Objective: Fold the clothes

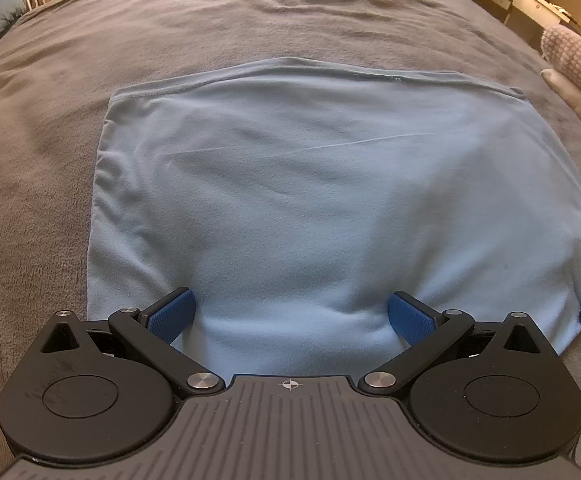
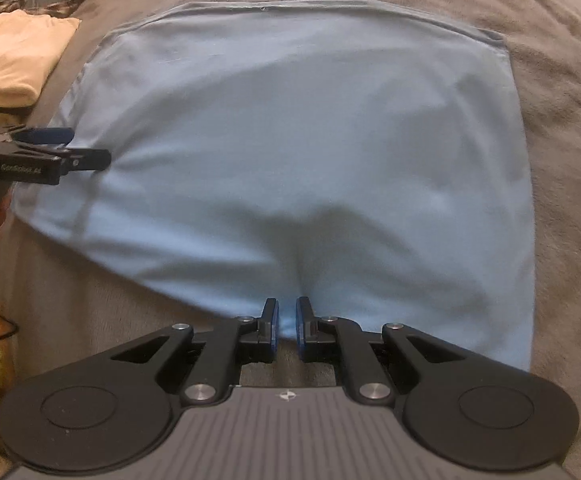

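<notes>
Right tool [image 2: 286,322] pinching the near hem of the light blue garment [image 2: 290,140], blue pads almost together with a fold of cloth between. Left tool [image 1: 290,312] spread wide over the same garment's near edge, pads [image 1: 170,314] apart, gripping nothing. Garment spread flat on the grey bed cover [image 1: 210,20]. Cream folded cloth [image 2: 14,56] just beside it at far left.

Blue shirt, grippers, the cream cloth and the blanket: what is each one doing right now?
Blue shirt: spread flat on the blanket, near edge pinched and lifted.
Left gripper: open, over the shirt's near edge.
Right gripper: shut on the shirt's edge.
Cream cloth: folded, lying beside the shirt.
Blanket: spread out, slightly wrinkled.
</notes>
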Action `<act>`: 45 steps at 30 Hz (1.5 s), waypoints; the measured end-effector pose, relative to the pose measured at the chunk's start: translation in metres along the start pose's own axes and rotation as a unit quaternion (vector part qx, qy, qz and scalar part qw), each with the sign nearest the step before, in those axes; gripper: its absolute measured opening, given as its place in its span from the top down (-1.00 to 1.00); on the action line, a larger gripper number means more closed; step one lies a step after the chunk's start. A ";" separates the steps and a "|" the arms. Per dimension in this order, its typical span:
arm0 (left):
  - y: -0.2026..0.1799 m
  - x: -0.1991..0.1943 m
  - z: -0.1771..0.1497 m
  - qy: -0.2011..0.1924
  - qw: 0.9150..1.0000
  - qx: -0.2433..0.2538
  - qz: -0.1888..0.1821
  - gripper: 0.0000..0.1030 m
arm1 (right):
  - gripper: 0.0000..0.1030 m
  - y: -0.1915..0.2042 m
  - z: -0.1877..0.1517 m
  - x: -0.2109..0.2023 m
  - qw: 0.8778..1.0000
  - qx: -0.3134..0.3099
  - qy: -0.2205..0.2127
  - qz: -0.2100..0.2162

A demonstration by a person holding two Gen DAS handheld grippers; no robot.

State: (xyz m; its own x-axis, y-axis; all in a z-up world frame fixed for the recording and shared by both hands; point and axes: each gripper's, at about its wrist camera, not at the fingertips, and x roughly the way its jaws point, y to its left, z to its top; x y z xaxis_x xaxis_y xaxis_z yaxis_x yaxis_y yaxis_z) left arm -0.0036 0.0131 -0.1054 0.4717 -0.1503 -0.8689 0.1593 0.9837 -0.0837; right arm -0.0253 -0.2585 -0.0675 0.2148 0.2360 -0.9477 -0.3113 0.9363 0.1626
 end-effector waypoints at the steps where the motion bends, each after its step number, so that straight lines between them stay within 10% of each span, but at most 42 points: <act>1: -0.001 0.000 0.000 0.000 1.000 0.000 0.001 -1.00 | 0.81 -0.004 0.001 -0.003 1.000 0.005 -0.009 -0.009; 27: -0.004 -0.001 -0.003 -0.009 1.000 0.005 0.005 -1.00 | 0.78 -0.078 -0.051 -0.042 0.974 0.190 -0.071 -0.100; 37: 0.016 -0.063 -0.034 -0.093 0.992 0.029 -0.075 -1.00 | 0.78 -0.010 0.005 -0.021 0.992 0.055 -0.096 0.058; 45: 0.025 -0.067 -0.070 -0.065 0.993 0.065 -0.080 -0.67 | 0.79 0.053 0.034 0.022 0.987 -0.049 -0.049 0.142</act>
State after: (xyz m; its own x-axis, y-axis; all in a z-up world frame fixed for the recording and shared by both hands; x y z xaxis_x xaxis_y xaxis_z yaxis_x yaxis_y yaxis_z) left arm -0.0915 0.0542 -0.0832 0.5373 -0.3226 -0.7792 0.3480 0.9264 -0.1436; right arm -0.0052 -0.1949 -0.0705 0.1931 0.5147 -0.8353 -0.4595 0.7997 0.3865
